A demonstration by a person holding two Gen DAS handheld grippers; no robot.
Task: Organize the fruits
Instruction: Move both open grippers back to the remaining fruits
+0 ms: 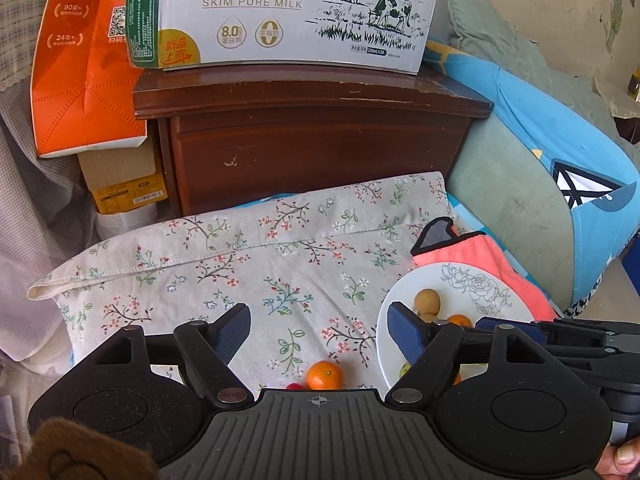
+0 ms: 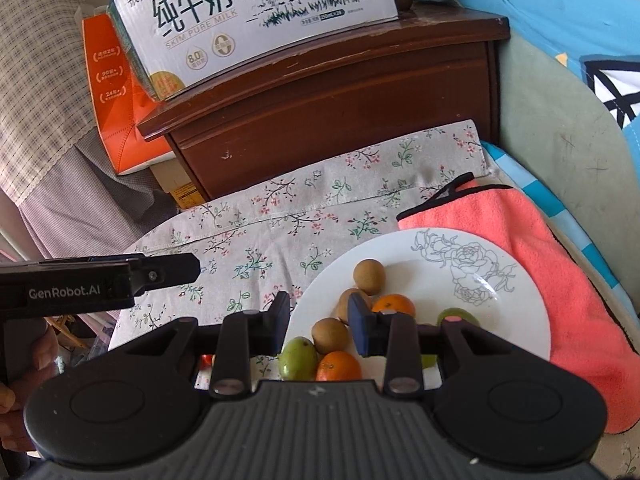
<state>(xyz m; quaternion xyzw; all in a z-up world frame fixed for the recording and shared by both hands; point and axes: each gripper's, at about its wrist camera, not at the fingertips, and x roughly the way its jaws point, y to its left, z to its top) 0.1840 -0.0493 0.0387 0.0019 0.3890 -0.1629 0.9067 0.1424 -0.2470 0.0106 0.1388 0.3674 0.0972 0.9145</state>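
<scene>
Resting on smooth round plate (image 2: 520,320): glossy tangerines (image 2: 338,366), matte brown longans (image 2: 369,276).

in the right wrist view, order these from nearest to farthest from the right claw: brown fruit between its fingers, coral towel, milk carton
1. Brown fruit: on the white plate, in the gap of the open right claw.
2. Coral towel: to the right, partly under the plate's far side.
3. Milk carton: far back, up on the wooden nightstand.

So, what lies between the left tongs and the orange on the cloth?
Nothing: in the left wrist view only bare floral cloth shows between the open left tongs and the orange, which sits off the plate.
</scene>
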